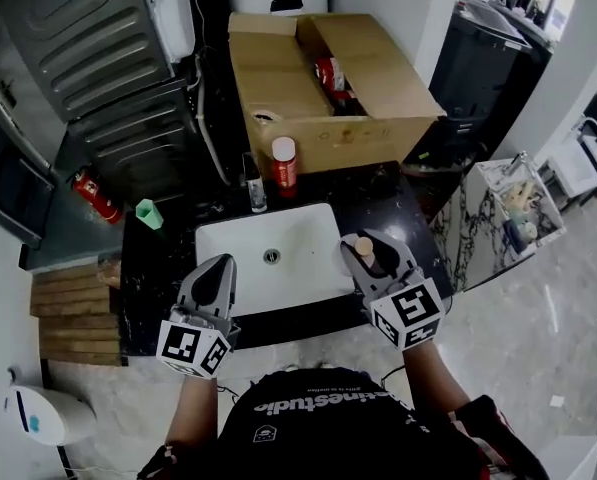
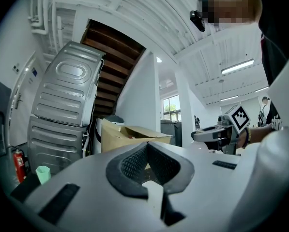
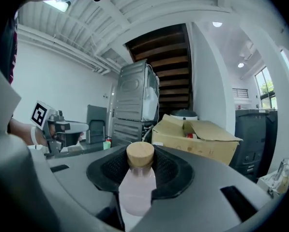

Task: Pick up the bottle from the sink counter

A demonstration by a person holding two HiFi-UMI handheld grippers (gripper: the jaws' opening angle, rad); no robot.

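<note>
A small pale pink bottle (image 3: 136, 190) with a tan wooden cap (image 1: 364, 252) sits between the jaws of my right gripper (image 1: 370, 250), which is shut on it. In the right gripper view the black pads (image 3: 169, 170) press against its neck and body, and the cap rises just above them. The gripper (image 3: 140, 168) holds it above the right rim of the white sink (image 1: 308, 230). My left gripper (image 1: 218, 268) hovers over the sink's left front corner, shut with nothing in it. In its own view the left gripper (image 2: 146, 153) has its pads meeting at the tips.
The black counter (image 1: 158, 268) surrounds the sink. A red-capped bottle (image 1: 284, 164) and a dark faucet (image 1: 255, 186) stand behind the basin, and a green cup (image 1: 149, 214) at back left. Beyond are an open cardboard box (image 1: 378, 78), a grey appliance (image 1: 98, 58) and a red fire extinguisher (image 1: 96, 196).
</note>
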